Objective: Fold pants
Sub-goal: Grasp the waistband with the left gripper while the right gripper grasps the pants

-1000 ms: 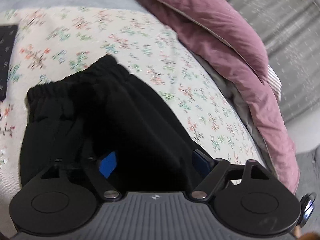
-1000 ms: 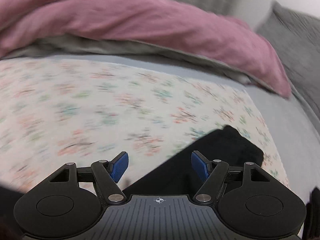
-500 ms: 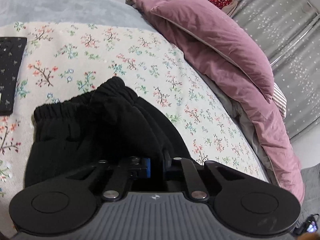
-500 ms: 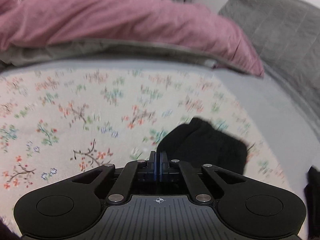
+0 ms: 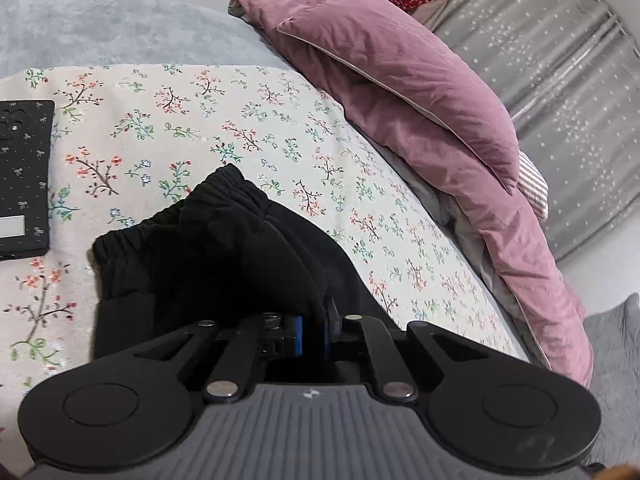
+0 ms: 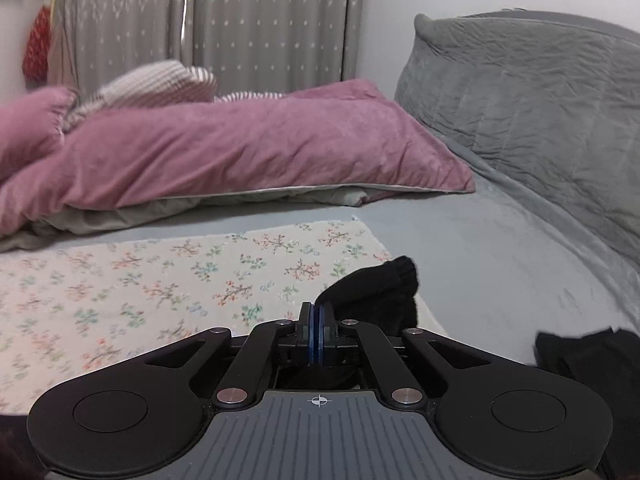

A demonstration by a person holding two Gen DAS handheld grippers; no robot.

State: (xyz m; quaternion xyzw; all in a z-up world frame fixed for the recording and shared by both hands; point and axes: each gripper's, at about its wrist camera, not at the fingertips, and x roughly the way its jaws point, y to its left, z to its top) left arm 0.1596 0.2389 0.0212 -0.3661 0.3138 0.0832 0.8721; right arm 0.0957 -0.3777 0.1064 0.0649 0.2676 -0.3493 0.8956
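Black pants [image 5: 208, 264] are lying on a floral bedspread [image 5: 280, 128], waistband bunched. The left claw [image 5: 313, 330] is clamping their fabric; the right claw [image 6: 318, 330] is pinching a cuff. Folding seems barely begun.

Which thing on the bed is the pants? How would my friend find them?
Look at the flowery sheet on the bed, beside the pink duvet. The pants lie on it: soft, plain black, with a gathered stretchy waistband. The phone nearby is black too, but flat, hard and rectangular.
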